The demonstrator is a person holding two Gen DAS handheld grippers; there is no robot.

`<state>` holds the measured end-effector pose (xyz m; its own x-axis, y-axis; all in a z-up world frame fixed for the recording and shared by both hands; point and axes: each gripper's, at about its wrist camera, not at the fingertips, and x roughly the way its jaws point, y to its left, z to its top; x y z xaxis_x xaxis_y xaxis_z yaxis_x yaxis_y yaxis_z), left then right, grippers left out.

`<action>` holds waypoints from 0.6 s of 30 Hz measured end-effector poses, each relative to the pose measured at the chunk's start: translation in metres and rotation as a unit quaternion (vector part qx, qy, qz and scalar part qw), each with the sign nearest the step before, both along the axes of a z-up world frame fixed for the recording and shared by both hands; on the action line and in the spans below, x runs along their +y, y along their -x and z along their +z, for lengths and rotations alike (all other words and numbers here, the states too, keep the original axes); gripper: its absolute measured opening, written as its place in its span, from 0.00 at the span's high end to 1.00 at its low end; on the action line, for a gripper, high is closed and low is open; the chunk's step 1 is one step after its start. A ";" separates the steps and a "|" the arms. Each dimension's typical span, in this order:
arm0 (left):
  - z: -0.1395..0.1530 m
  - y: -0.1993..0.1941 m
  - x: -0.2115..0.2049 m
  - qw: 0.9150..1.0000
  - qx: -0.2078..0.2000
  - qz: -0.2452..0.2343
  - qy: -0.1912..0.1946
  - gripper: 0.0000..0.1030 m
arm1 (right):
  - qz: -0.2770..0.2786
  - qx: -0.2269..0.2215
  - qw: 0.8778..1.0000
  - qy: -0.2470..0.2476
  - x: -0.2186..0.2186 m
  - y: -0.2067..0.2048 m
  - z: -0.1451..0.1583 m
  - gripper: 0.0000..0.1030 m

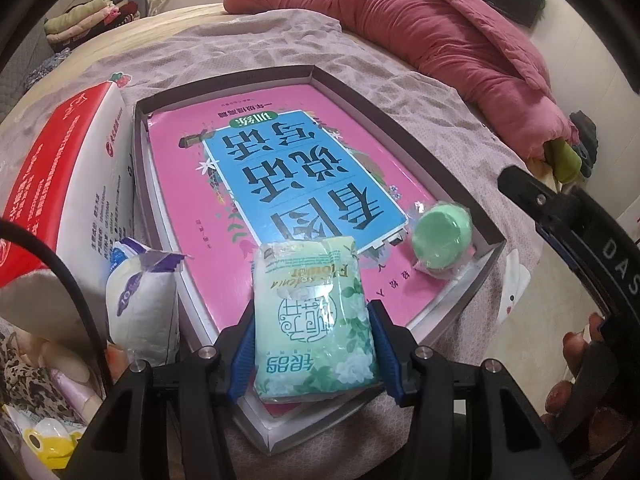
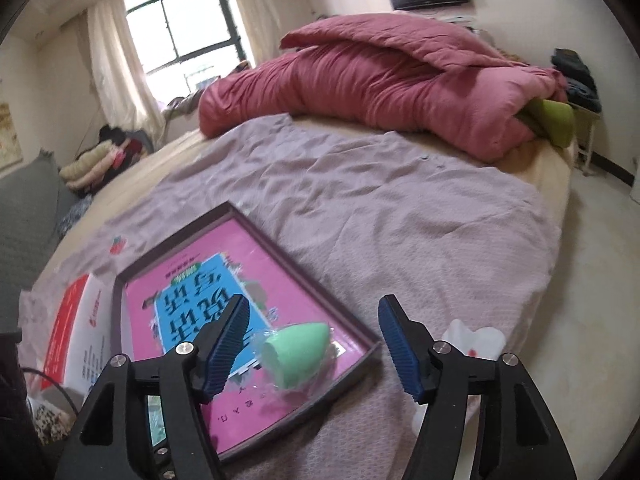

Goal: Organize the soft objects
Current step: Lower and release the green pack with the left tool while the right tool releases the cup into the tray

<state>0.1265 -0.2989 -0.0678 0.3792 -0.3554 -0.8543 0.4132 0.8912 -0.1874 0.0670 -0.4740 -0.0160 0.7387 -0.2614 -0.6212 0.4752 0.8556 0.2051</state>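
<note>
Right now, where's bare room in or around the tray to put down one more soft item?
Inside the tray, the far half of the pink book is bare. Beyond the tray, the lilac sheet is bare up to the red quilt. Crowded: the near end, with the tissue pack in the left gripper and the green sponge in the corner.

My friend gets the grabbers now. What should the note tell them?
Left gripper: shut on the green tissue pack, held over the near end of the tray.
Right gripper: open and holding nothing; the green sponge in its wrapper lies in the tray's near right corner.
Done: sponge is in the tray, on the pink book.
Left: set the tissue pack down and let go. The torn white pack stands outside the tray on its left, maybe next. The red box sits beside it.
</note>
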 end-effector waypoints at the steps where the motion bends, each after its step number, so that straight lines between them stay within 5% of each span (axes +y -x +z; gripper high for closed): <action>1: 0.001 -0.001 -0.001 1.000 -0.002 0.000 -0.002 0.49 | -0.004 0.000 1.000 -0.003 -0.002 0.001 0.000 0.31; 18: 0.011 0.002 -0.011 1.000 -0.015 -0.011 -0.010 0.45 | -0.007 0.004 1.000 -0.010 -0.007 0.002 -0.003 0.30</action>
